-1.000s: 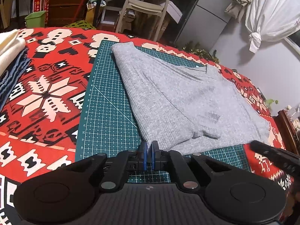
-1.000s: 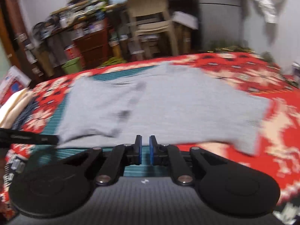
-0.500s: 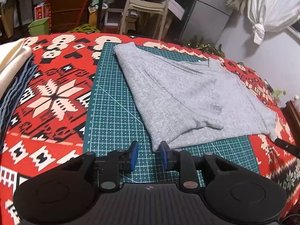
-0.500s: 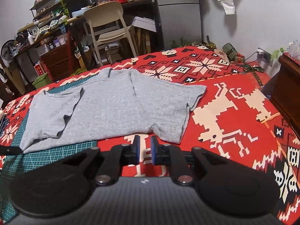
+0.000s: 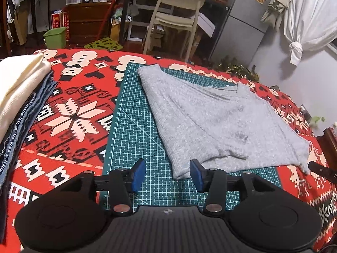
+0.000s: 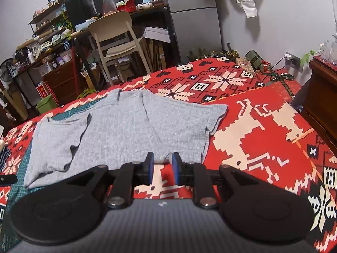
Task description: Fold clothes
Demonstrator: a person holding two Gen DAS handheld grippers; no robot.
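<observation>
The left gripper (image 5: 167, 176) has its blue-padded fingers (image 5: 138, 174) set wide apart, holding nothing; between them lies bare green cutting mat (image 5: 130, 126). The near corner of the grey T-shirt (image 5: 210, 122) lies just ahead of the gap, close beside the right-hand finger, with no visible contact. The right gripper (image 6: 161, 167) has its fingers (image 6: 150, 168) at a narrow gap, also empty; the shirt's near hem lies directly ahead of the fingertips, and red patterned blanket (image 6: 263, 130) shows between them. The T-shirt (image 6: 126, 130) lies flat, partly on the mat and partly on the blanket, with the sleeve to the left of the right gripper's fingers folded inward over the body and the other sleeve spread out ahead and to the right. To the far left of the left gripper's fingers sits a stack of folded clothes (image 5: 19, 97), cream on top of blue. Beyond the blanket stand a cream chair (image 5: 174, 14) and a grey refrigerator (image 5: 242, 21).
</observation>
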